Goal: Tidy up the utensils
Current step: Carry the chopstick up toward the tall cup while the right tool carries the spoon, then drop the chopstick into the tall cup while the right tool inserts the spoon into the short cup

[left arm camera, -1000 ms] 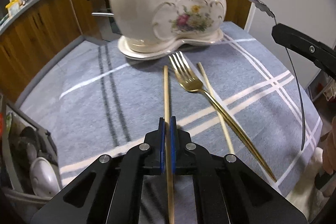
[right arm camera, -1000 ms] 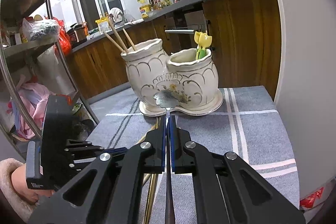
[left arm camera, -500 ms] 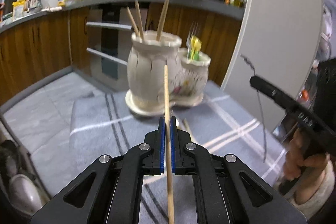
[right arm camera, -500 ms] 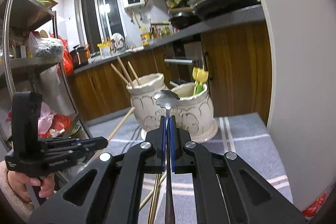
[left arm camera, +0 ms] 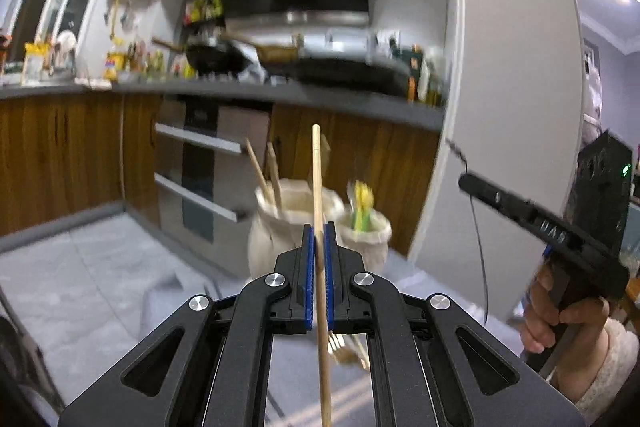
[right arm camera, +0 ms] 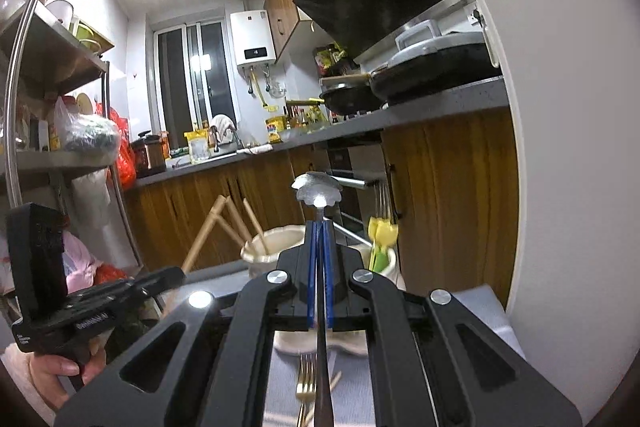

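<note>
My left gripper (left arm camera: pixel 318 227) is shut on a wooden chopstick (left arm camera: pixel 317 171), held above the table with its tip pointing up and forward. Beyond it stands the cream two-pot ceramic holder (left arm camera: pixel 294 227), with chopsticks in its left pot and a yellow-handled utensil (left arm camera: pixel 362 205) in its right pot. My right gripper (right arm camera: pixel 319 225) is shut on a silver spoon (right arm camera: pixel 316 189) with a shell-shaped bowl, raised in front of the holder (right arm camera: pixel 272 251). A gold fork (right arm camera: pixel 306 383) and a loose chopstick (right arm camera: pixel 335 381) lie on the grey cloth below.
The grey striped tablecloth (right arm camera: pixel 476 311) covers a small table. A white wall panel (left arm camera: pixel 508 107) rises close on the right. Wooden cabinets, an oven (left arm camera: pixel 200 167) and a cluttered counter lie behind. A metal shelf rack (right arm camera: pixel 52 67) stands at the left. A hand (left arm camera: pixel 560 311) grips the right tool.
Both grippers have risen and tilted up toward level. The left one has lifted the chopstick off the cloth. The holder now sits lower and farther off in both views.
</note>
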`<state>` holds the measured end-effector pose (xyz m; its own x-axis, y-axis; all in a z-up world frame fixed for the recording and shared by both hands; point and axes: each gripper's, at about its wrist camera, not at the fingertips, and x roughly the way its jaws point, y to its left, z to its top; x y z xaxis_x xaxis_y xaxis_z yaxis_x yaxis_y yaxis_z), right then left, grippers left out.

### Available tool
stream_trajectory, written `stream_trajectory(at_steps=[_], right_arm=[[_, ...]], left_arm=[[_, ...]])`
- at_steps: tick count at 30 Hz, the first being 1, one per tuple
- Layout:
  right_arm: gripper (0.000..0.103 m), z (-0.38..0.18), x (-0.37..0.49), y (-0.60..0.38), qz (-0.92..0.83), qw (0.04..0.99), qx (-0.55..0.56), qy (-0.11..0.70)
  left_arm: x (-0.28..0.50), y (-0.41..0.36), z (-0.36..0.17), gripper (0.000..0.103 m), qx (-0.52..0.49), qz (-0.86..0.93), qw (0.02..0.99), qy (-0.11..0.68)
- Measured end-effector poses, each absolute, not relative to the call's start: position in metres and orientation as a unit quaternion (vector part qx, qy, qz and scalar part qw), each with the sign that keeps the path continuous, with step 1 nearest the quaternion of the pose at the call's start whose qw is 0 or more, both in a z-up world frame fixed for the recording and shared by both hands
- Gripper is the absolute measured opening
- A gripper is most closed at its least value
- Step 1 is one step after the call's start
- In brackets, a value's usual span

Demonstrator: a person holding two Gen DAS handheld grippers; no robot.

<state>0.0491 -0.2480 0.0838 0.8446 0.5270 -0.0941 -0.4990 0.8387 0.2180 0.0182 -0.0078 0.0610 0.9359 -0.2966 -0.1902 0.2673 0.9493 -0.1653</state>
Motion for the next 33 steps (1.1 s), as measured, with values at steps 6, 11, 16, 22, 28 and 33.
stream_trajectory(at_steps=[6, 11, 16, 22, 28, 33], right_arm=[[0.003, 0.101, 0.083, -0.248, 0.278, 0.951, 0.118, 0.061], [0.003, 0.107, 0.113, -0.242, 0.286, 0.946, 0.139, 0.057], [0.003, 0.108, 0.137, -0.232, 0.284, 0.947, 0.140, 0.054], [0.003, 0.106, 0.159, -0.225, 0.272, 0.950, 0.144, 0.049], [0.003, 0.100, 0.170, -0.220, 0.266, 0.952, 0.145, 0.053], [0.003, 0.098, 0.172, -0.217, 0.265, 0.952, 0.144, 0.045]], left_arm=[[0.049, 0.020, 0.088, 0.005, -0.114, -0.132, 0.984, 0.031], [0.096, 0.030, 0.097, 0.005, -0.152, -0.131, 0.980, 0.017], [0.129, 0.041, 0.100, 0.005, -0.205, -0.127, 0.970, 0.003], [0.152, 0.039, 0.091, 0.005, -0.234, -0.127, 0.964, -0.008], [0.152, 0.026, 0.089, 0.005, -0.202, -0.134, 0.970, -0.031], [0.161, 0.018, 0.095, 0.005, -0.165, -0.147, 0.975, -0.033]])
